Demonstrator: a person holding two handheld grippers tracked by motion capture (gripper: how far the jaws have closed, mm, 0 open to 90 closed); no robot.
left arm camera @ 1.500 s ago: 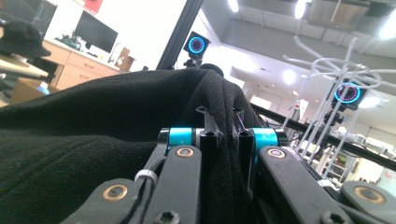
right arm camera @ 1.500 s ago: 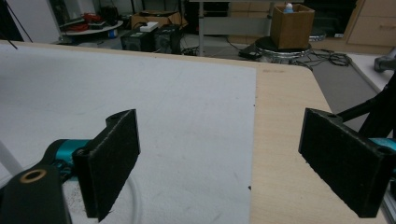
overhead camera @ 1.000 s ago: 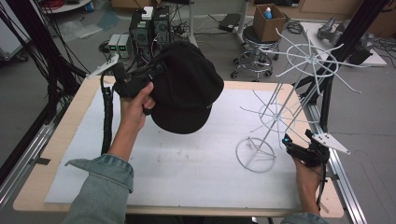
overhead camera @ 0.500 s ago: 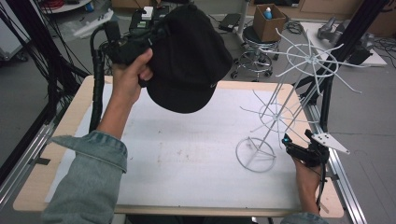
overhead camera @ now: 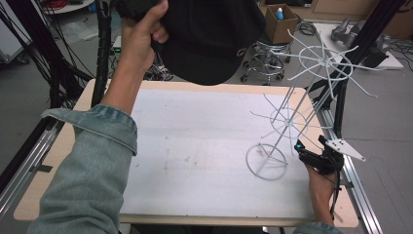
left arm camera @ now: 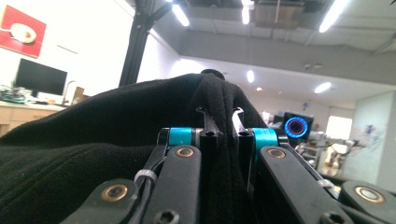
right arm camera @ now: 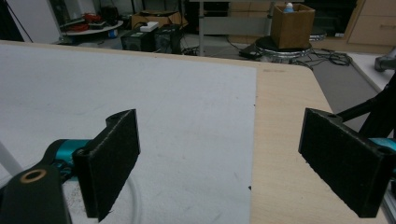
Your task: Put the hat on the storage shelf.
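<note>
My right gripper rests wide open, holding nothing, beside the wire rack base, probably to steady it. My left gripper pinches a fold of the black cap, now lifted well above the table, higher than a second ago, presumably for hanging.

Black cap, white wire rack, white mat, denim-blue sleeve.

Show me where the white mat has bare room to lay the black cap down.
The white mat is bare from its left edge to the wire rack's base ring, and along the near edge. Crowded: the right side, where the wire rack spreads its prongs and the right claw waits open. The left claw pinches the black cap overhead.
</note>
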